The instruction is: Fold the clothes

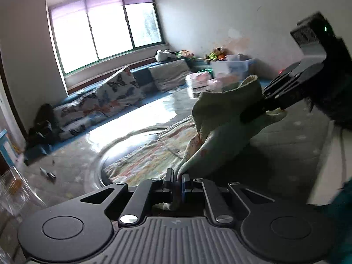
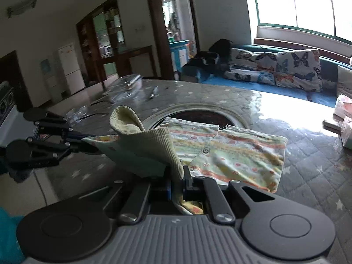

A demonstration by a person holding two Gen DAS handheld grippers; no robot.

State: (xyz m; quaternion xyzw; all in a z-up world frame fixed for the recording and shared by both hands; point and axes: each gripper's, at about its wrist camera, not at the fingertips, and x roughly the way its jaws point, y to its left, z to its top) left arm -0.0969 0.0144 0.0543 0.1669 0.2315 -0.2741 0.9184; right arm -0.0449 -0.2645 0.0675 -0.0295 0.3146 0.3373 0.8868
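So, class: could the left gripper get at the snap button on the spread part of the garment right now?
Probably not yet: the left gripper is shut on the garment's ribbed cuff, so it would have to let go first; the snap button itself lies uncovered.

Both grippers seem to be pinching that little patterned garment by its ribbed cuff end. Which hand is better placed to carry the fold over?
Probably the right gripper: the flat patterned garment lies straight ahead of it. The left gripper grips from the side.
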